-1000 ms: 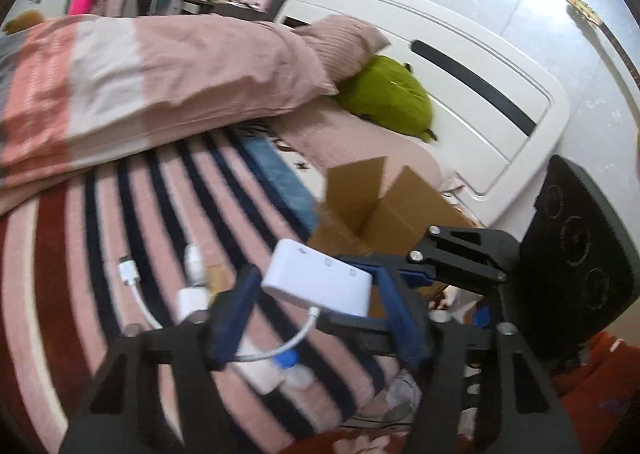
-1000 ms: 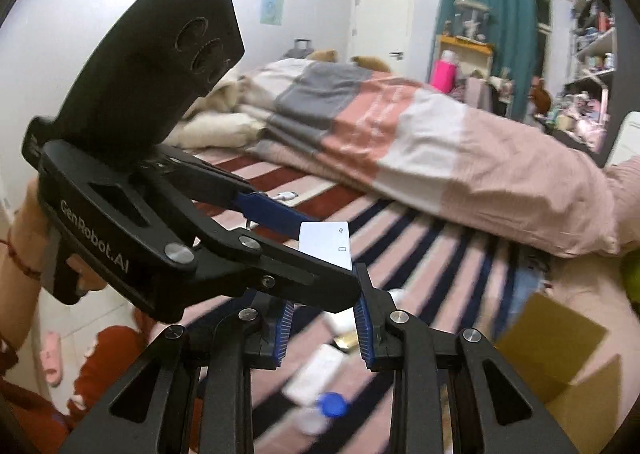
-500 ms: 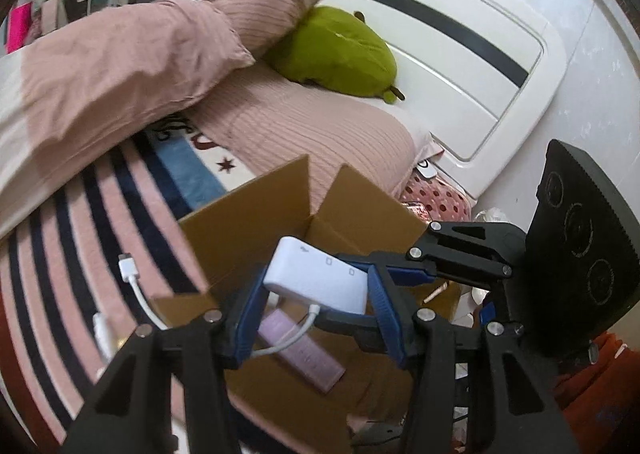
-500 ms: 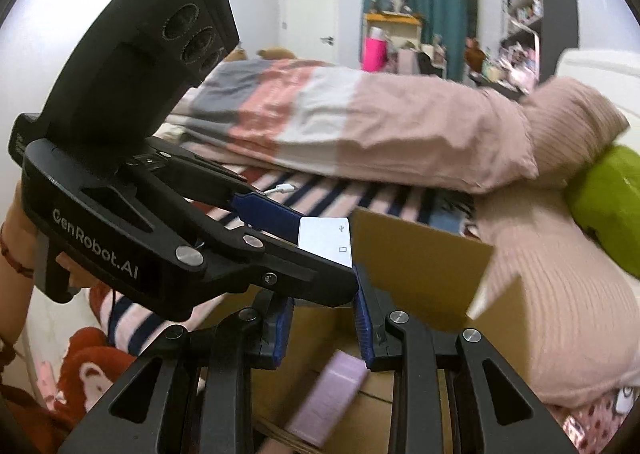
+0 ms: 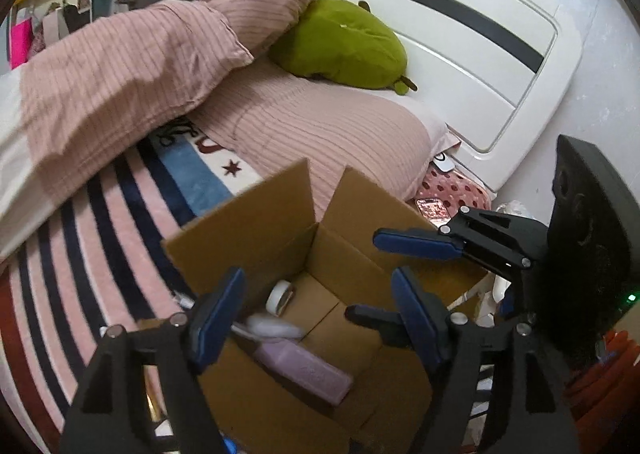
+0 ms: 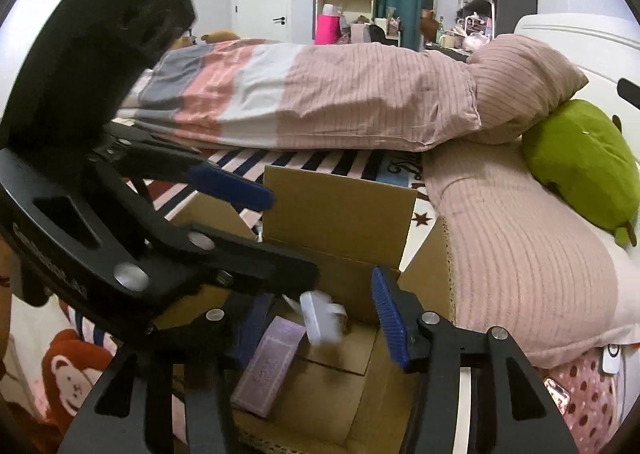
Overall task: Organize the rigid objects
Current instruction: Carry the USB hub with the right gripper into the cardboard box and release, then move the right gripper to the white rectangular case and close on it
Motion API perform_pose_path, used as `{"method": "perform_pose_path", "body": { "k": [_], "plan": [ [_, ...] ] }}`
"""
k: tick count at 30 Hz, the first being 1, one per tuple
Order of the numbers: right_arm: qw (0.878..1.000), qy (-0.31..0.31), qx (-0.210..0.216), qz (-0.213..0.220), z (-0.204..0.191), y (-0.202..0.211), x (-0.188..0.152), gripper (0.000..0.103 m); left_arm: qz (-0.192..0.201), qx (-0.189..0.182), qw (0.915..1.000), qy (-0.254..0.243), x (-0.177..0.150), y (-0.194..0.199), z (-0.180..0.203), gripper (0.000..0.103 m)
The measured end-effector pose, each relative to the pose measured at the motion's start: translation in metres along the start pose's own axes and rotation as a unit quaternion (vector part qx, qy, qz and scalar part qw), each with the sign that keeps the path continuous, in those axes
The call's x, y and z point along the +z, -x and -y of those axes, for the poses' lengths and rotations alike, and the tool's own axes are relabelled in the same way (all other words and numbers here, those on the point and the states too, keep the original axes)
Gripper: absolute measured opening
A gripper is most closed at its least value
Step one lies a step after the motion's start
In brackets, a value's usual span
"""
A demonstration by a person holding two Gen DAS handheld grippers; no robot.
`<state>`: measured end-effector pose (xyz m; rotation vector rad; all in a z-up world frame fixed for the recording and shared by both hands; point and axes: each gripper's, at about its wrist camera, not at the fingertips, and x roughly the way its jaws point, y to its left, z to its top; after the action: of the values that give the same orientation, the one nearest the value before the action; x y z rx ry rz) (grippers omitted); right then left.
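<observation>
An open cardboard box (image 5: 256, 230) (image 6: 340, 210) stands on the striped bedspread. Both grippers hang right over its opening. My left gripper (image 5: 320, 314) is open and empty. My right gripper (image 6: 320, 318) is open and empty; it also shows in the left wrist view (image 5: 412, 246). A white adapter (image 6: 320, 316) with a short cable, blurred, is in the air inside the box; it also shows in the left wrist view (image 5: 272, 328). A purple box (image 5: 300, 368) (image 6: 268, 366) lies on the box floor. A small round white jar (image 5: 280, 296) lies beside it.
A pink striped pillow (image 5: 320, 130) lies right behind the box, with a green plush (image 5: 344, 46) and the white headboard (image 5: 480, 54) beyond. A folded duvet (image 6: 300, 94) lies across the bed. The bed edge and a pink spotted item (image 6: 580, 386) are at the right.
Both grippers opened over the box. The white adapter left the left gripper's fingers and is dropping into the box. The view moved closer over the box.
</observation>
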<state>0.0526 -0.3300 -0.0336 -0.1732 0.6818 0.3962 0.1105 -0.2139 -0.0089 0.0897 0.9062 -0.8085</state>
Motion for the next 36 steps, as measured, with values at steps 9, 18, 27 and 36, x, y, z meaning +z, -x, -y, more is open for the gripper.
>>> {"method": "perform_pose_path", "body": {
  "k": [9, 18, 27, 36],
  "plan": [
    [1.0, 0.027, -0.001, -0.012, -0.034, 0.008, 0.01, 0.047, 0.047, 0.031, 0.9982, 0.019, -0.025, 0.063, -0.022, 0.075],
    [0.997, 0.048, 0.017, -0.049, -0.073, -0.011, 0.019, 0.047, 0.079, 0.076, 0.9923, 0.057, -0.076, 0.117, -0.064, 0.084],
    [0.992, 0.061, 0.111, -0.029, -0.131, -0.01, 0.021, 0.047, 0.1, 0.113, 0.9817, 0.117, -0.143, 0.141, -0.115, 0.084],
    [0.979, 0.09, 0.163, -0.08, -0.209, -0.06, 0.01, 0.047, 0.098, 0.143, 0.971, 0.164, -0.209, 0.147, -0.153, 0.084]
  ]
}}
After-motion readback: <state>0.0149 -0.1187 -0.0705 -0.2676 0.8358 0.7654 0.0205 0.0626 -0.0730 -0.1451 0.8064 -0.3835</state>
